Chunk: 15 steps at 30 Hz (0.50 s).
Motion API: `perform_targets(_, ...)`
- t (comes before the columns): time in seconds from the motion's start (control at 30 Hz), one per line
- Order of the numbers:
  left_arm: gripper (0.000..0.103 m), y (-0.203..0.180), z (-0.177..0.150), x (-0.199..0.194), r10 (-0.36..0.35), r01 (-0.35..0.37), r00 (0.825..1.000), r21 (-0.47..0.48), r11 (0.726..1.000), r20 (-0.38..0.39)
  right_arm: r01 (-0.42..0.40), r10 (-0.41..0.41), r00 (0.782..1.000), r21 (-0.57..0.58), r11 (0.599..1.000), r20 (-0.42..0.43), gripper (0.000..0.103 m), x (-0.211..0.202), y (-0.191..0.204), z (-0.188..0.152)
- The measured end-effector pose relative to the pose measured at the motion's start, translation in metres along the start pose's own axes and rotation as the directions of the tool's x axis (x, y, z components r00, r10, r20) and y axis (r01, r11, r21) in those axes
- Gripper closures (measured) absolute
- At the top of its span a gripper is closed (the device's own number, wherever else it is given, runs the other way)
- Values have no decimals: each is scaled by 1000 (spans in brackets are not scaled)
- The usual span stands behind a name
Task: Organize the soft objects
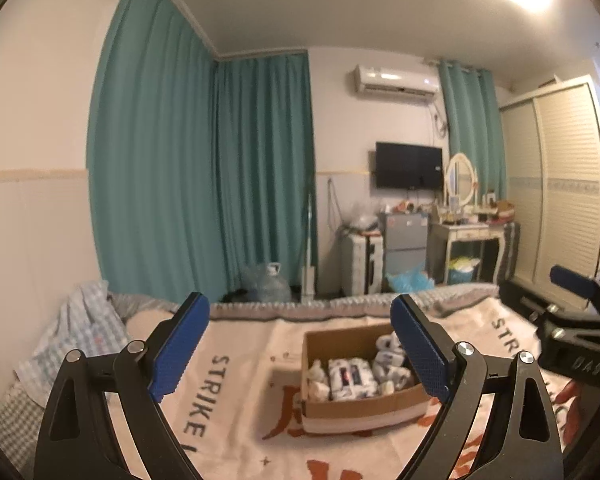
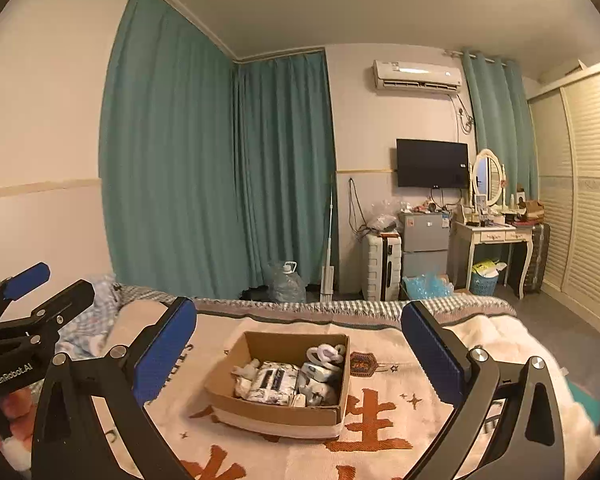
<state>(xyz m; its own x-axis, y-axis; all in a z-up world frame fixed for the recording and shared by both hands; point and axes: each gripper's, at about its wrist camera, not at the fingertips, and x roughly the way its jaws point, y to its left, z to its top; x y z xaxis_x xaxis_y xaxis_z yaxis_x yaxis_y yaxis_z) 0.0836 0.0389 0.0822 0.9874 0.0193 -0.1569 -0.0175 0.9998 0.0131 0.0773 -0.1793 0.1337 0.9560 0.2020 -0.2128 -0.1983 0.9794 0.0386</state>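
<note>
I hold the left gripper (image 1: 300, 350) and right gripper (image 2: 298, 354) wide open and empty; ahead and below both, the white-and-navy rolled soft cloth bundles (image 2: 274, 386) in the open brown cardboard box (image 2: 276, 414) look light and squashy, best pinched mid-roll.

Both cameras looked forward, nearly level and tipped slightly down, along their own fingers across a bed (image 1: 260, 344) toward the far wall. The left view sat to the left and the right view beside it, each catching the other gripper at its edge. Both shared the box (image 1: 364, 408) (image 2: 276, 412), close ahead, plus curtains (image 2: 204, 152) and television (image 2: 432, 163).
</note>
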Motion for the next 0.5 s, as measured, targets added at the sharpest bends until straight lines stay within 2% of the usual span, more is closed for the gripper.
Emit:
perform_targets(0.1, 10, -2, -26, 11, 21, -21, 999, 9, 1000, -27, -11, 10, 998, -7, 1000, -67, 0, 30, -3, -27)
perform_targets(0.2, 10, 1, -41, 25, 6, -6, 997, 3, 1000, -77, 11, -12, 997, -9, 1000, -82, 0, 48, -7, -46)
perform_targets(0.5, 10, -1, -61, 30, -39, 38, 991, -9, 999, -131, 32, -31, 990, 7, 999, -139, 0, 67, -14, -68)
